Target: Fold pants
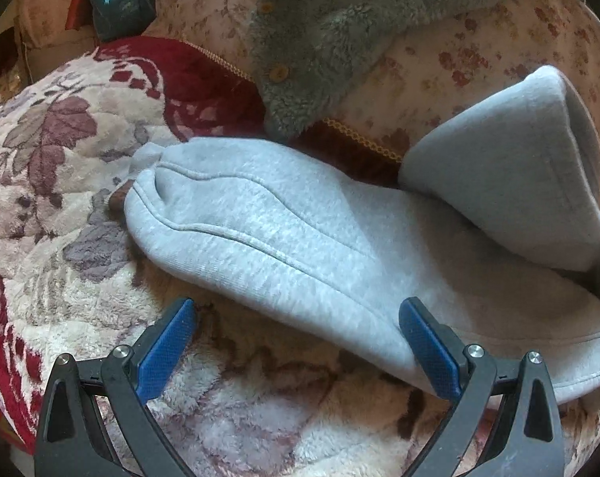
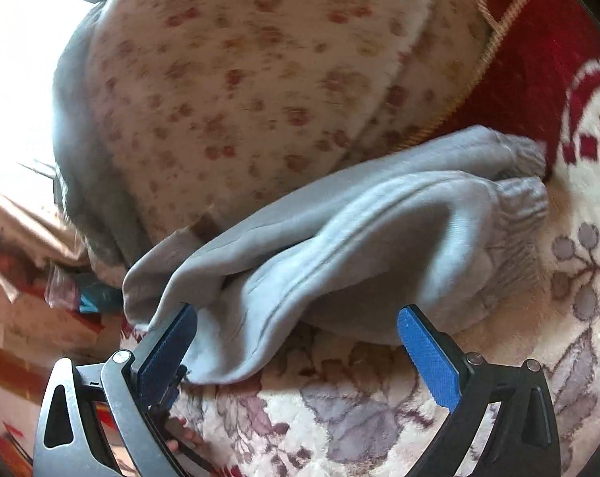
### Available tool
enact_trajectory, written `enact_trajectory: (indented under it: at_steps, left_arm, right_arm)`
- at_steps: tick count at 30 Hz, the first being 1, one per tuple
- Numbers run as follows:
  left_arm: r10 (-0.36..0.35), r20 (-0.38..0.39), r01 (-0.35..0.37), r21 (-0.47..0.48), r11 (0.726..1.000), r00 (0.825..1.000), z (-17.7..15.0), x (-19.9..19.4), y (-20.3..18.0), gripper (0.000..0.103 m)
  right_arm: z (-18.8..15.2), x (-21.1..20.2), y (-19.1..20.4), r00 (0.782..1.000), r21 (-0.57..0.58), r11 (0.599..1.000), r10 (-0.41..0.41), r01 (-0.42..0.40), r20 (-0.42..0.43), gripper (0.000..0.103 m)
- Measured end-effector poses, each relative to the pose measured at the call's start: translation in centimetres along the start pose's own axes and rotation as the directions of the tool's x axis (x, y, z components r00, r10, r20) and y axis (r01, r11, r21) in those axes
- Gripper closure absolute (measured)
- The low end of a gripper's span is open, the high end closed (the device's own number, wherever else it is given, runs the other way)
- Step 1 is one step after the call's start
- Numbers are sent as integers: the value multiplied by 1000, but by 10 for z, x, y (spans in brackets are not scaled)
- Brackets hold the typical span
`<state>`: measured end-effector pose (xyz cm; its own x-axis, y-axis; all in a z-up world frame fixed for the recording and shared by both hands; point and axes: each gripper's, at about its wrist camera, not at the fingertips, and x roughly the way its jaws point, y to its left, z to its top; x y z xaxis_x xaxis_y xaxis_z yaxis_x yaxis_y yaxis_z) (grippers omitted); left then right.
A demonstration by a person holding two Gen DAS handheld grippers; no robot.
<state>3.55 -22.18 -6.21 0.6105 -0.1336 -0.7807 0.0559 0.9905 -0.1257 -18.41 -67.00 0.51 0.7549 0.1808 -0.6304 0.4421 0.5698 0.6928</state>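
Light grey fleece pants (image 1: pixel 300 246) lie on a floral plush blanket (image 1: pixel 61 198), folded lengthwise, with one end raised and curled over at the right (image 1: pixel 510 167). My left gripper (image 1: pixel 296 342) is open just above the blanket, at the pants' near edge; its right finger (image 1: pixel 431 353) rests against the fabric. In the right wrist view the pants (image 2: pixel 379 246) lie bunched, ribbed cuffs (image 2: pixel 518 214) to the right. My right gripper (image 2: pixel 296 342) is open, its left finger (image 2: pixel 169 346) touching the pants' near corner.
A grey-green fuzzy buttoned garment (image 1: pixel 331 39) lies behind the pants on a spotted cream blanket (image 1: pixel 479 51). A dark bag (image 1: pixel 117 4) stands at the back left. The spotted blanket (image 2: pixel 260 79) rises as a mound behind the pants. Bright window light shows at the upper left.
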Motion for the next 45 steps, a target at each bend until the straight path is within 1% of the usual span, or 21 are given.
enact_trajectory:
  at_steps: [1, 2, 4, 6, 7, 9, 10, 12, 13, 14, 15, 16, 17, 18, 20, 22, 28, 34, 38, 42, 45]
  left_arm:
    - [-3, -4, 3, -6, 1000, 1000, 0, 1, 0, 2]
    - [-7, -4, 7, -10, 1000, 1000, 0, 2, 1, 2]
    - [-6, -2, 6, -13, 1000, 1000, 1, 5, 2, 2]
    - [-5, -13, 5, -8, 1000, 1000, 3, 9, -1, 2]
    - [-5, -20, 5, -4, 1000, 1000, 4, 11, -2, 2]
    - [-3, -30, 3, 3, 1000, 1000, 6, 14, -5, 2]
    - [-4, -31, 4, 8, 1000, 1000, 8, 16, -6, 2]
    - [-19, -20, 19, 6, 1000, 1000, 10, 18, -7, 3]
    - [-44, -5, 44, -9, 999, 999, 11, 19, -6, 16]
    - [-66, -5, 66, -21, 998, 998, 12, 21, -5, 46]
    - [-109, -34, 108, -32, 994, 993, 13, 26, -4, 60]
    - [-143, -71, 140, -46, 989, 987, 14, 32, -4, 77]
    - [-157, -80, 153, -59, 986, 984, 14, 34, -4, 80]
    - [-166, -72, 161, -65, 985, 984, 14, 34, -3, 81]
    - [-170, -60, 168, -43, 985, 984, 14, 30, -4, 88]
    - [-179, -50, 178, -29, 984, 982, 12, 23, -3, 90]
    - [-195, -22, 195, -1, 981, 981, 4, -12, 12, 92]
    - [-221, -6, 221, 25, 975, 975, -7, -55, 29, 92]
    - [-235, 12, 234, 34, 972, 972, -19, -90, 49, 93]
    - [-210, 16, 209, 70, 975, 978, -41, -114, 73, 93]
    - [-198, 12, 197, 64, 978, 980, -61, -125, 92, 93]
  right_arm:
    - [2, 6, 1, 1000, 8, 1000, -15, 16, -10, 0]
    - [4, 11, -1, 1000, 26, 1000, -14, 14, -14, 1]
    - [8, 17, -6, 1000, 63, 998, 0, 2, -16, 6]
    - [13, 27, -10, 1000, 92, 996, 7, -5, -22, 22]
    - [16, 31, -11, 1000, 93, 996, 2, 1, -23, 24]
    - [20, 40, -12, 1000, 96, 995, -5, 7, -24, 38]
    - [21, 43, -13, 1000, 94, 996, -5, 7, -20, 43]
    - [21, 45, -15, 1000, 82, 997, -18, 18, 4, 65]
    - [20, 44, -17, 1000, 79, 997, -6, 5, 11, 67]
    - [17, 43, -17, 1000, 64, 998, 4, -4, 14, 72]
    - [15, 42, -17, 1000, 47, 999, 1, -2, 16, 76]
    - [13, 40, -15, 1000, 27, 1000, 0, 0, 19, 78]
    - [10, 37, -14, 1000, 9, 1000, 6, -6, 20, 81]
    - [8, 34, -12, 1000, -7, 1000, 11, -10, 20, 83]
    - [3, 26, -5, 1000, -50, 999, 16, -15, 21, 86]
    - [-5, 17, 3, 1000, -94, 996, 16, -14, 18, 88]
    - [-36, -6, 28, 1000, -200, 980, 9, -10, -4, 89]
    - [-68, -29, 34, 999, -231, 973, 16, -23, -32, 89]
    - [-98, -52, 41, 997, -268, 961, 42, -60, -71, 89]
    - [-132, -72, 45, 992, -310, 948, 42, -77, -118, 89]
    - [-157, -81, 40, 986, -316, 944, 47, -97, -162, 89]
